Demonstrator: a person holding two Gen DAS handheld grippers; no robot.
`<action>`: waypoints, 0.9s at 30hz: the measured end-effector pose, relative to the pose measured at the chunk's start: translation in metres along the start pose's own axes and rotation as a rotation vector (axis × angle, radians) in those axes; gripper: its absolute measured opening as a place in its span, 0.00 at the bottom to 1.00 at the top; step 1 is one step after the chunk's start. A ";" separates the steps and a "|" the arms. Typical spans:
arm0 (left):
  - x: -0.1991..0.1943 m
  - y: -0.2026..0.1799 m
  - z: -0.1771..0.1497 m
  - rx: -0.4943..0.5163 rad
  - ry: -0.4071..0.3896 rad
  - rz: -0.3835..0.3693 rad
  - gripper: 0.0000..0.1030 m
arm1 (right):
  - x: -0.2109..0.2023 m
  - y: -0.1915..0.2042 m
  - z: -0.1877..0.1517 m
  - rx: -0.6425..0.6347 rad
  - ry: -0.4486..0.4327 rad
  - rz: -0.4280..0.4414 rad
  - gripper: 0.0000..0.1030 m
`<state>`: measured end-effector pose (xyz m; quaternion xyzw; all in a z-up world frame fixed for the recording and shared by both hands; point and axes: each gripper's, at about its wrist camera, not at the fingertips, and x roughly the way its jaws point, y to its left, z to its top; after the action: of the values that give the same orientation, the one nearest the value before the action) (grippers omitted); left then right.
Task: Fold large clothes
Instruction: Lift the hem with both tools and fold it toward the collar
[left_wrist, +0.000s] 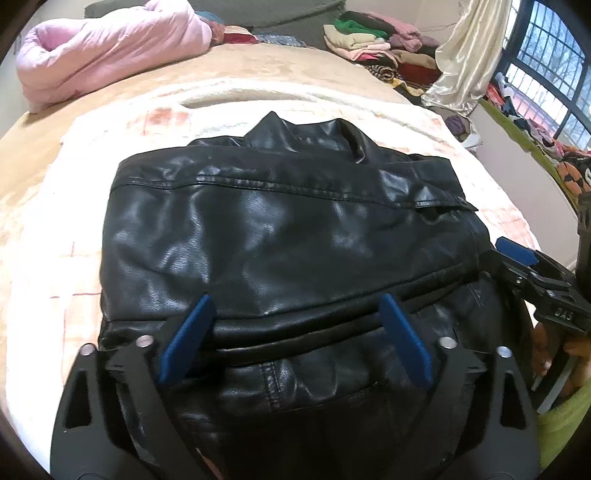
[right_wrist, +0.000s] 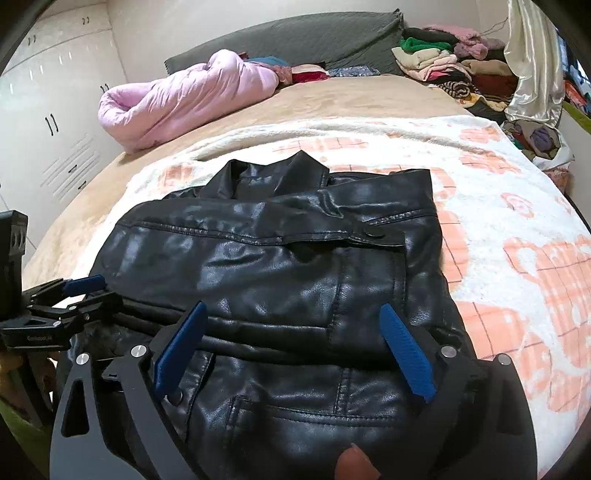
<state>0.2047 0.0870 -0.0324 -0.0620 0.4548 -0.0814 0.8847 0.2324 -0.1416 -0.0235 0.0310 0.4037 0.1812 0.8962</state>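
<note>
Item: black glossy leather jacket (left_wrist: 288, 240), folded into a compact rectangular bundle, collar at the far end, lying on a white fleece blanket with an orange-pink grid pattern (right_wrist: 517, 229) spread over a tan plush bedcover (right_wrist: 332, 99). Left gripper (left_wrist: 295, 325): black frame, blue ridged pads, jaws spread wide above the near folded hem of the jacket, nothing pinched between them. Right gripper (right_wrist: 295, 332): same build, jaws likewise spread wide over the near right part of the bundle, pads clear of the leather. Each tool shows at the edge of the other's view, the two side by side at the jacket's near edge. Other contents: rolled pink quilted duvet (right_wrist: 177, 99) at the far left of the bed; stack of assorted folded garments (right_wrist: 443, 62) at the far right; grey padded headboard (right_wrist: 295, 37); cream satin curtain (left_wrist: 469, 55); white wardrobe doors (right_wrist: 55, 110); barred window (left_wrist: 550, 62)
</note>
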 end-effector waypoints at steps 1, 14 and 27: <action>-0.001 0.000 0.000 -0.003 -0.003 0.003 0.88 | 0.000 0.001 0.000 0.000 -0.002 -0.001 0.93; -0.023 0.003 0.004 -0.020 -0.041 0.049 0.91 | -0.019 0.017 0.003 -0.020 -0.038 0.005 0.94; -0.057 -0.005 0.006 -0.007 -0.114 0.051 0.91 | -0.055 0.027 0.007 -0.033 -0.102 0.017 0.95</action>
<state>0.1763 0.0936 0.0168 -0.0582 0.4054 -0.0534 0.9107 0.1961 -0.1346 0.0262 0.0289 0.3541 0.1936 0.9145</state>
